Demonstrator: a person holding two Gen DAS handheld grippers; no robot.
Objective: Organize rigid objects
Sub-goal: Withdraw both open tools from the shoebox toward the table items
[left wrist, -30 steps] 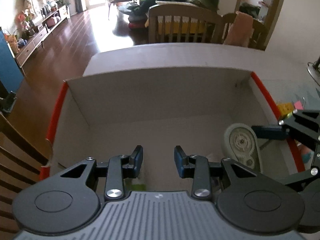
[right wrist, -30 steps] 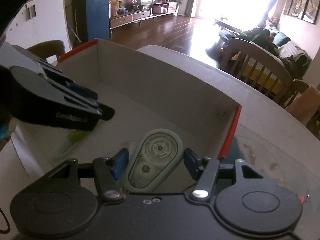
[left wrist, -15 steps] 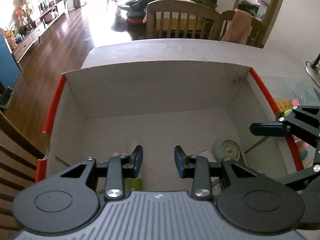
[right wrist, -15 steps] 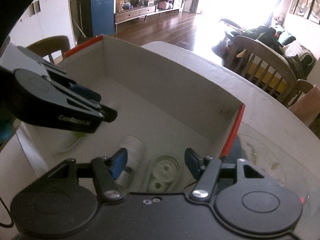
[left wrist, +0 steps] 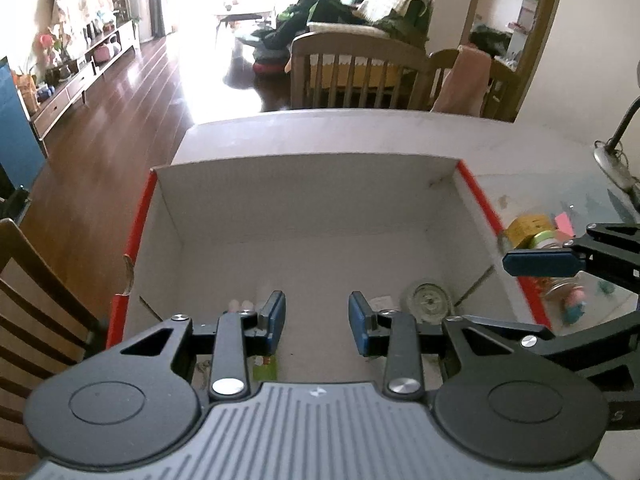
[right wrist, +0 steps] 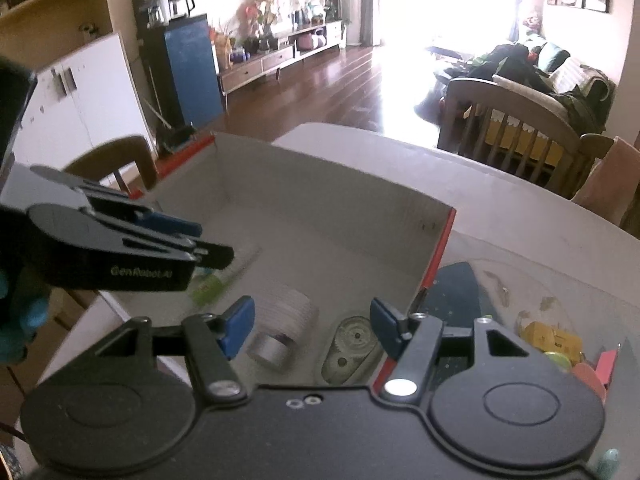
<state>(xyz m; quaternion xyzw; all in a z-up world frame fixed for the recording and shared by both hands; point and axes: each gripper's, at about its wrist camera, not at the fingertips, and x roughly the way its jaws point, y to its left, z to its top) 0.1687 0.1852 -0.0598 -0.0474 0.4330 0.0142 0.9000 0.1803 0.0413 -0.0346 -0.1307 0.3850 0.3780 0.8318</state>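
Cardboard box [left wrist: 312, 204], red-edged, mostly bare inside; both hand-held grippers [left wrist: 316, 318] [right wrist: 312, 326] hover wide apart, holding nothing.

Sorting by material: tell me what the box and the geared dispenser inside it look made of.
Box: apparently cardboard, matte pale grey inside, red outer edges, one nicked, frayed corner. Geared dispenser: probably translucent moulded plastic, pale green; gear wheels show through its shell, so likely a correction-tape dispenser.

Black tongs [left wrist: 317, 322] with blue pads [left wrist: 273, 320], silver screws, ribbed grey housing, white "GenRobot.AI" lettering.
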